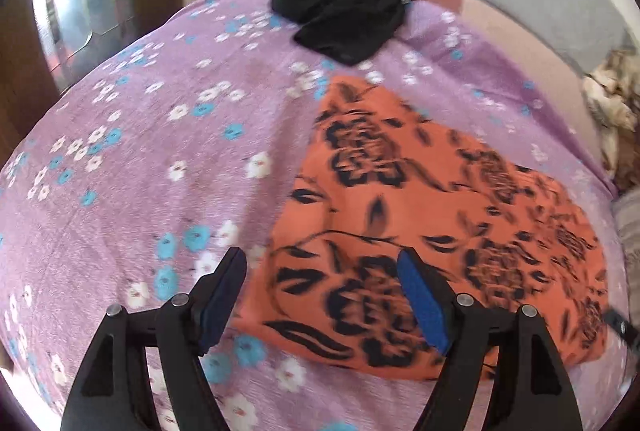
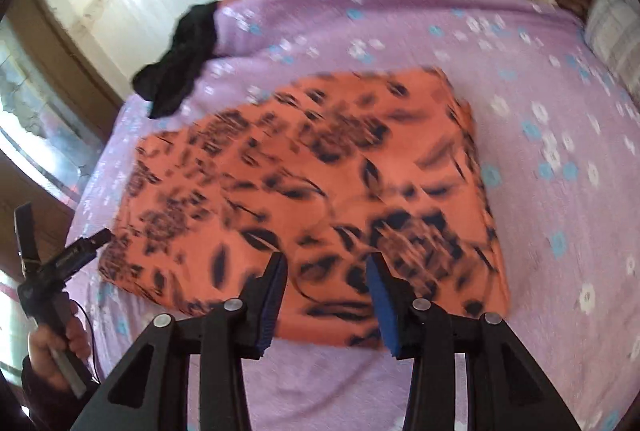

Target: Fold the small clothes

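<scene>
On the lilac flowered bedsheet (image 2: 520, 79): far left, a crumpled black garment (image 2: 180, 59). Centre, folded orange floral cloth (image 2: 304, 167) lying flat. Left gripper (image 1: 322, 263) over its near-left edge, jaws wide, holding nothing. Right gripper (image 2: 328, 263) above its near edge, jaws parted, empty.

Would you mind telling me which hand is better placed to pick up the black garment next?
Probably the left. Its gripper looks up the bedspread toward the black garment, jaws open and empty. From the right gripper, it lies far off left beyond the orange cloth.
</scene>
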{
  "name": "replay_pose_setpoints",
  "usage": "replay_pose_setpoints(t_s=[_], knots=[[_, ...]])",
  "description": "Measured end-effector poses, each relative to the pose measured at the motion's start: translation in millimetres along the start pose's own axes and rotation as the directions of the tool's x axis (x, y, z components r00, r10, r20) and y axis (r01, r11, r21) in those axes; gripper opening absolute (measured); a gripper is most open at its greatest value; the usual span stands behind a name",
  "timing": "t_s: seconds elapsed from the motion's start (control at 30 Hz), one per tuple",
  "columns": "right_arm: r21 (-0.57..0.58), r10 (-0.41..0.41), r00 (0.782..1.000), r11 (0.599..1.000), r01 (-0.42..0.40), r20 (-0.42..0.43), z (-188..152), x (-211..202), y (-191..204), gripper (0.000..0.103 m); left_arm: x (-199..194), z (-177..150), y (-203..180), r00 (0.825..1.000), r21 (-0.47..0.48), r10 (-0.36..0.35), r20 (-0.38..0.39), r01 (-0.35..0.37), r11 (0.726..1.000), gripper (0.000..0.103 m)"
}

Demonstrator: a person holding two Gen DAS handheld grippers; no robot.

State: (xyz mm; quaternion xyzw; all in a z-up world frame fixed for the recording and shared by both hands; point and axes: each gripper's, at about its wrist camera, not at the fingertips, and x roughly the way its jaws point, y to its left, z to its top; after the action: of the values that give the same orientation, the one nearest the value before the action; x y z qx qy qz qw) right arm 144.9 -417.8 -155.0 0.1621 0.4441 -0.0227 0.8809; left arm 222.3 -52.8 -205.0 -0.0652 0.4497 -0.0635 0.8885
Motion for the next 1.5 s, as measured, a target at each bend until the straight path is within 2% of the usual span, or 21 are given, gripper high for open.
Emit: replay_pose_setpoints(t_s=[0.07, 0.13, 0.2, 0.27, 0.33, 0.4, 0.43, 0.57, 0.63, 0.67, 0.7, 0.77, 0.9, 1.07, 1.13, 1.17, 1.2, 1.27, 1.33, 1.4, 1.5], knots=[[-0.047, 0.047, 0.999, 0.998, -0.046, 0.019, 10.2, 6.4, 21.1, 0.045, 1.9, -1.4, -16.2, 0.999, 0.058, -0.036, -0.007, 0.037, 0.998, 0.079], [-0.079, 0.076, 0.997, 0.994, -0.076, -0.009, 12.3, 21.0, 39.9, 0.045, 12.2, -4.2, -25.6, 0.998, 0.097, -0.036, -0.045, 0.04, 0.994, 0.079], [-0.103, 0.081, 0.993, 0.991, -0.09, -0.089, 7.0, 48.5, 54.1, 0.045, 27.8, -7.2, -29.6, 0.994, 0.127, 0.027, -0.102, -0.014, 0.992, 0.08], [-0.132, 0.032, 0.979, 0.989, -0.059, -0.199, -8.9, 79.1, 59.1, 0.047, 36.2, -9.7, -31.3, 0.99, 0.164, 0.064, -0.127, -0.043, 0.986, 0.084], [-0.164, 0.045, 0.986, 0.984, -0.072, -0.161, -8.0, 71.1, 60.5, 0.047, 33.2, -6.1, -31.6, 0.991, 0.16, 0.055, -0.124, -0.035, 0.986, 0.084], [-0.114, 0.083, 0.985, 0.988, -0.101, -0.154, 3.7, 60.3, 51.5, 0.047, 28.4, -2.4, -27.4, 0.994, 0.124, 0.016, -0.11, -0.002, 0.992, 0.084], [-0.088, 0.08, 0.99, 0.992, -0.091, -0.116, 11.8, 51.7, 42.9, 0.047, 24.7, 0.2, -26.0, 0.996, 0.108, -0.001, -0.093, 0.011, 0.994, 0.084], [0.033, -0.029, 1.0, 0.999, 0.029, -0.011, 44.1, 41.0, -3.3, 0.047, 22.4, 7.8, -25.6, 0.998, 0.107, -0.008, -0.055, 0.014, 0.994, 0.084], [0.11, -0.072, 0.997, 0.991, 0.076, -0.037, 50.2, 54.7, -33.8, 0.049, 37.9, 7.1, -26.3, 0.993, 0.119, 0.05, -0.103, -0.037, 0.992, 0.084], [0.133, -0.083, 0.993, 0.987, 0.095, -0.088, 47.3, 68.3, -46.9, 0.05, 50.4, 6.0, -26.0, 0.987, 0.133, 0.08, -0.136, -0.062, 0.989, 0.084], [0.158, -0.049, 0.99, 0.985, 0.069, -0.13, 42.3, 80.3, -58.5, 0.05, 56.4, 5.0, -27.6, 0.986, 0.15, 0.096, -0.139, -0.075, 0.986, 0.091], [0.151, -0.025, 0.998, 0.988, 0.035, -0.065, 38.5, 72.7, -61.3, 0.051, 59.5, 7.4, -29.9, 0.985, 0.163, 0.118, -0.126, -0.097, 0.982, 0.096], [0.18, -0.002, 0.999, 0.984, 0.012, -0.052, 30.9, 49.1, -57.3, 0.051, 56.0, 10.9, -23.4, 0.988, 0.118, 0.081, -0.129, -0.066, 0.991, 0.096], [0.146, -0.018, 1.0, 0.989, 0.019, -0.007, 8.4, 21.5, -44.4, 0.051, 27.9, 13.0, -21.3, 0.999, 0.116, 0.048, -0.013, -0.046, 0.992, 0.096], [0.15, -0.025, 0.998, 0.988, 0.032, -0.054, -6.4, 25.7, -46.5, 0.057, 32.3, 9.8, -21.3, 0.997, 0.126, 0.06, -0.038, -0.055, 0.991, 0.096], [0.15, -0.033, 0.993, 0.987, 0.05, -0.116, -14.7, 34.6, -50.0, 0.057, 38.7, 5.9, -21.5, 0.994, 0.131, 0.083, -0.074, -0.072, 0.989, 0.096], [0.144, -0.02, 0.992, 0.989, 0.038, -0.128, -20.3, 37.9, -51.9, 0.057, 50.6, 2.8, -19.9, 0.986, 0.141, 0.113, -0.123, -0.095, 0.985, 0.096], [0.136, -0.01, 0.997, 0.99, 0.02, -0.078, -26.0, 23.4, -50.3, 0.057, 56.8, 1.2, -13.0, 0.987, 0.112, 0.082, -0.139, -0.067, 0.991, 0.098], [0.202, 0.034, 0.998, 0.979, -0.023, -0.052, -30.5, 8.4, -53.5, 0.057, 49.7, 2.6, -6.0, 0.987, 0.082, 0.046, -0.153, -0.034, 0.996, 0.098], [0.228, 0.077, 0.997, 0.971, -0.073, -0.007, -38.6, -6.7, -56.4, 0.057, 39.7, 0.9, 4.2, 0.99, 0.052, 0.026, -0.139, -0.019, 0.998, 0.098], [0.23, 0.091, 0.995, 0.968, -0.096, 0.033, -50.9, -23.4, -61.6, 0.057, 22.9, 1.7, 18.7, 0.995, 0.016, 0.031, -0.092, -0.029, 0.999, 0.098]])
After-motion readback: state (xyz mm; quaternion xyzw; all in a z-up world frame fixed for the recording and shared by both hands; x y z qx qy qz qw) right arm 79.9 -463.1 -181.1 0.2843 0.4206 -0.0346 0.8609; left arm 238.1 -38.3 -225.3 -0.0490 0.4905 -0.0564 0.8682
